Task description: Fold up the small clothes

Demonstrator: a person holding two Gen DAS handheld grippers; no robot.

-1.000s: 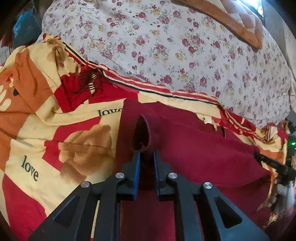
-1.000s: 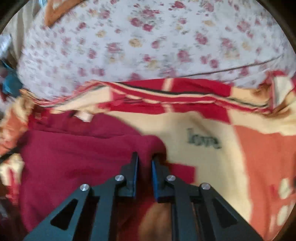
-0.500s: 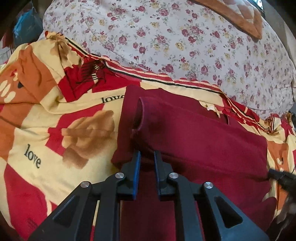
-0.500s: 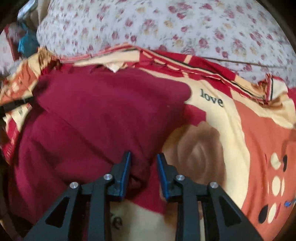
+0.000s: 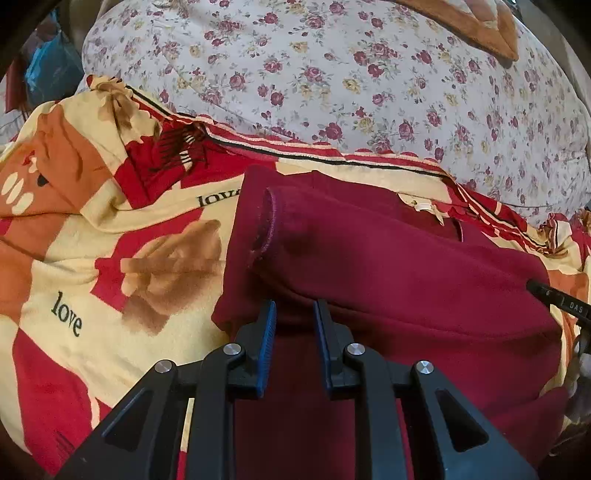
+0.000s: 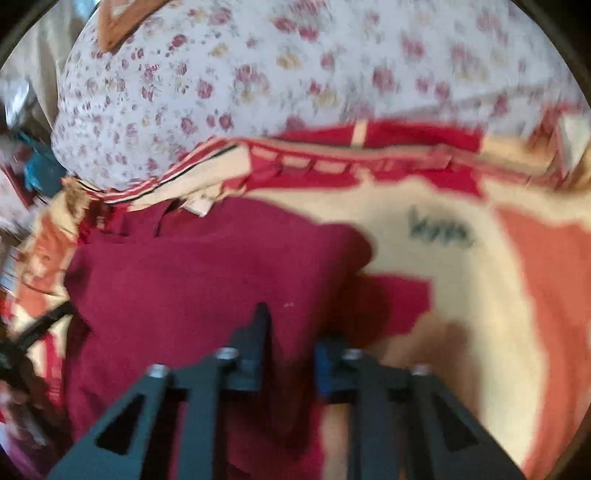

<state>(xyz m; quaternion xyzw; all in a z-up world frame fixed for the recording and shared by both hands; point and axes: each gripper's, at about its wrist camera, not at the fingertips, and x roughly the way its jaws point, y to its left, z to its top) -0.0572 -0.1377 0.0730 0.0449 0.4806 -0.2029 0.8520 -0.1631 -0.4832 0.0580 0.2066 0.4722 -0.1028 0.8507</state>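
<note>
A dark red garment (image 5: pixel 388 280) lies on a red, cream and orange "love" blanket (image 5: pixel 92 266). One sleeve (image 5: pixel 295 236) is folded across the body, its cuff at the upper left. My left gripper (image 5: pixel 293 314) is open, jaws apart and empty, just short of the folded sleeve's near edge. In the blurred right wrist view the same garment (image 6: pixel 207 280) lies at the left. My right gripper (image 6: pixel 291 328) is open over its right edge, holding nothing. The right gripper's tip shows at the far right of the left wrist view (image 5: pixel 554 299).
A floral-print pillow or duvet (image 5: pixel 351 74) rises behind the blanket, with a brown checked cushion (image 5: pixel 472 22) on top. A blue bag (image 5: pixel 48 70) sits at the far left beyond the bed.
Both grippers have opened and let go of the garment. The sleeve now lies folded across the body. The right gripper moved, its view now blurred.
</note>
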